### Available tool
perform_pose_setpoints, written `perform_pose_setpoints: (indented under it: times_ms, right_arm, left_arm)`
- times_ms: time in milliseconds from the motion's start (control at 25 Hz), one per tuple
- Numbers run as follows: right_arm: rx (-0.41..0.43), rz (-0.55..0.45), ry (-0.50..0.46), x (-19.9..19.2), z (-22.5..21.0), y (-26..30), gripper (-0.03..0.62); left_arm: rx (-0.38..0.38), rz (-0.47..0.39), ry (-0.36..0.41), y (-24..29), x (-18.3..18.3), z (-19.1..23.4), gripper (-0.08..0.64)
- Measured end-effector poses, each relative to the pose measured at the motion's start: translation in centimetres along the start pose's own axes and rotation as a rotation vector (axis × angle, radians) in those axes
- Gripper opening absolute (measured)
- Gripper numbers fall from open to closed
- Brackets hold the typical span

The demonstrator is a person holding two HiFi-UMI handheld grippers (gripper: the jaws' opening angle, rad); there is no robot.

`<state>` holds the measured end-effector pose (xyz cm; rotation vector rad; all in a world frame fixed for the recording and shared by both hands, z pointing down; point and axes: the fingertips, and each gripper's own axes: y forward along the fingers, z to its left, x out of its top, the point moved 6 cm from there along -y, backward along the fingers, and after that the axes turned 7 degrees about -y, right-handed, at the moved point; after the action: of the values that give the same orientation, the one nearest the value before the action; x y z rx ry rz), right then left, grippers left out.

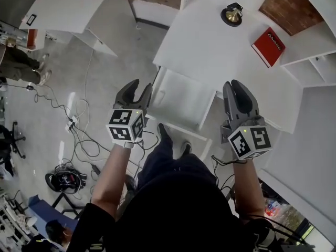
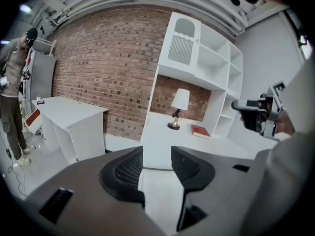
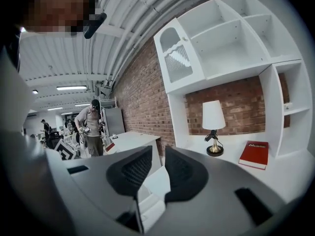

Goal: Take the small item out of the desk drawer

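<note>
A white desk [image 1: 210, 41] stands ahead of me, and its drawer [image 1: 181, 98] is pulled out toward me from the front edge. I see only its pale inside; no small item shows in it. My left gripper [image 1: 140, 88] [image 2: 157, 161] hovers at the drawer's left corner, open with nothing between its jaws. My right gripper [image 1: 237, 87] [image 3: 158, 166] is held to the right of the drawer, over the desk's front edge. It is open too, with nothing between its jaws. Both point toward the desk.
A lamp [image 1: 232, 14] and a red book [image 1: 268, 46] sit at the back of the desk, under white shelving [image 1: 315, 62]. A second white desk [image 1: 68, 7] stands far left. Cables [image 1: 79, 135] trail on the floor, and a person [image 2: 12, 92] stands at left.
</note>
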<state>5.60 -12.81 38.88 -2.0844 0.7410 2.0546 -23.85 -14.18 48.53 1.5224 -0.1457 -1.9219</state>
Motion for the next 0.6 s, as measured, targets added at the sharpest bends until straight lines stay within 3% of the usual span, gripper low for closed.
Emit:
perform_pose_setpoints:
  times_ms: [200, 600]
  right_arm:
    - [-0.035, 0.027, 0.039, -1.5, -1.2, 1.6, 0.078]
    - [-0.03, 0.062, 0.129, -7.0, -7.9, 2.8, 0.074]
  left_arm:
    - [0.011, 0.216, 0.127, 5.5, -4.4, 1.4, 0.176]
    - [0.029, 0.556, 0.257, 14.2, -14.0, 0.3, 0.176]
